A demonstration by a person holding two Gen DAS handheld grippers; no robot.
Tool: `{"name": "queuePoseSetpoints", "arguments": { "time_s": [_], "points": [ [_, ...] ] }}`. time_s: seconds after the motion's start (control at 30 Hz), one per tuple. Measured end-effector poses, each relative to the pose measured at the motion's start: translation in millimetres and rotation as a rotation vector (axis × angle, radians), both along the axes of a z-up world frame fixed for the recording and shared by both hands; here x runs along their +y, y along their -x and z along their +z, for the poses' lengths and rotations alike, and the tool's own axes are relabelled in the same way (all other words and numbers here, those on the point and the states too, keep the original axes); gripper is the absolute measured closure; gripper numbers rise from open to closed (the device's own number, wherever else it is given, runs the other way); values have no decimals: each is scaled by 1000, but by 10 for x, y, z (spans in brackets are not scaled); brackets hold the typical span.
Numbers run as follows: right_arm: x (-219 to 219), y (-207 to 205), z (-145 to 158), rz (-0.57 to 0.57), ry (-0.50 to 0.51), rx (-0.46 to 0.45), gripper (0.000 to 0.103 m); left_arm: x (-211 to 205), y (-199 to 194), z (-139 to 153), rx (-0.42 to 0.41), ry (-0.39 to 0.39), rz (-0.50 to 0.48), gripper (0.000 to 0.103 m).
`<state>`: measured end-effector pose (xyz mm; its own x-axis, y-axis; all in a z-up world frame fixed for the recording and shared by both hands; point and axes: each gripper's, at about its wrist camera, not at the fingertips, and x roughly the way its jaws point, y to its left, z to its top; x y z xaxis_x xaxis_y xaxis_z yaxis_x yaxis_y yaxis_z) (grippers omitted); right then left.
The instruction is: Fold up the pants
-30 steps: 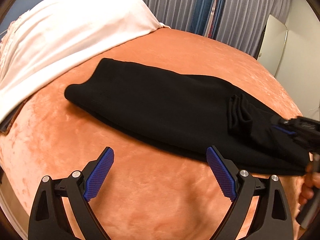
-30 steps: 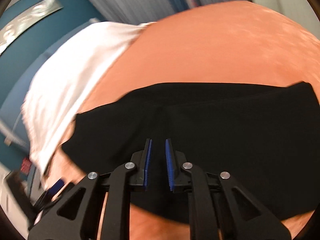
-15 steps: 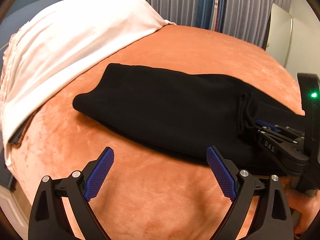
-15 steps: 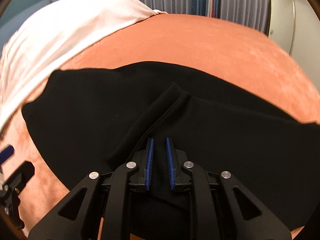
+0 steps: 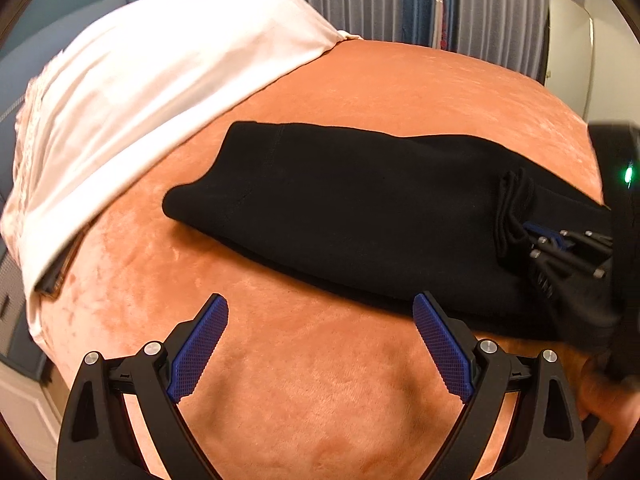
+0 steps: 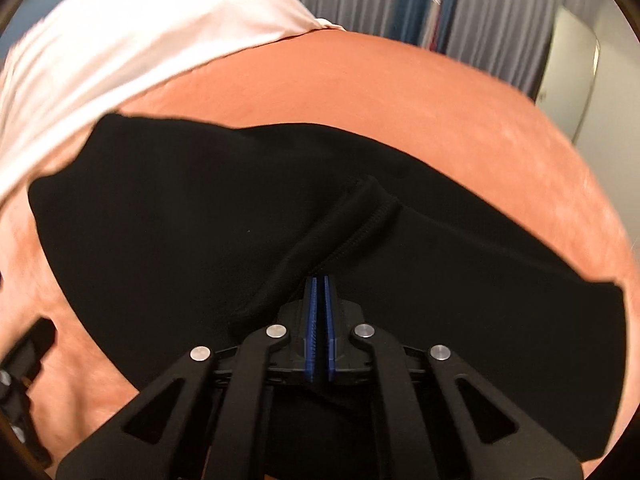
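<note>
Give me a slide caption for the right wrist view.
Right hand-held gripper shut on a bunched fold of black pants on an orange bedspread.

Warm, even indoor light on both my views; fisheye bending and dark vignette at the rims; slight motion blur on my right view's edges.

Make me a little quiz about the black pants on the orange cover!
1. True or false: the left tool is wide open and holds nothing.
2. What does the right tool pinch? A) a red towel B) the black pants C) a shoe
3. Fill in: the pants lie on the ____ cover.
Key: 1 true. 2 B; its jaws have just closed further, on a raised fold of the pants. 3 orange.
</note>
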<state>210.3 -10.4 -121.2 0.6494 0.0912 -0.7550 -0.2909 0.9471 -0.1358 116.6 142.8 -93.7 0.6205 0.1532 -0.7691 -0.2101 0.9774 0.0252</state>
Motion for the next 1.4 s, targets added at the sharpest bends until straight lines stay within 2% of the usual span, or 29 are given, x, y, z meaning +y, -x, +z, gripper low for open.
{"name": "queuePoseSetpoints", "arguments": {
  "time_s": [0.07, 0.17, 0.3, 0.4, 0.5, 0.63, 0.77, 0.97, 1.03, 1.1, 1.13, 1.4],
  "points": [
    [-3, 3, 21, 12, 13, -8, 99, 65, -22, 6, 9, 45, 17, 11],
    [-169, 20, 127, -24, -55, 17, 99, 309, -63, 39, 16, 125, 64, 11],
    [-299, 137, 227, -40, -125, 52, 99, 843, -158, 66, 7, 188, 186, 11],
    [-331, 219, 260, -43, -112, 54, 99, 1225, -261, 23, 19, 218, 258, 11],
    [-321, 242, 256, -49, -89, 50, 99, 1558, -377, -132, 56, 349, 294, 11],
    [-336, 263, 232, -58, -86, 56, 99, 1788, -434, -289, 43, 502, 332, 11],
    [-348, 248, 239, -63, -84, 64, 99, 1771, -541, -294, 48, 494, 340, 11],
    [-351, 247, 234, -70, -90, 62, 97, 1593, -741, -304, 80, 399, 359, 11],
    [-372, 271, 241, -75, -97, 56, 90, 1544, -795, -292, 79, 399, 336, 12],
    [-394, 294, 236, -82, -86, 47, 67, 1556, -835, -295, 79, 405, 318, 12],
    [-408, 306, 240, -85, -82, 41, 62, 1553, -836, -296, 76, 407, 317, 12],
    [-471, 328, 231, -89, -87, 47, 60, 1460, -903, -311, 76, 372, 338, 12]
  ]
}}
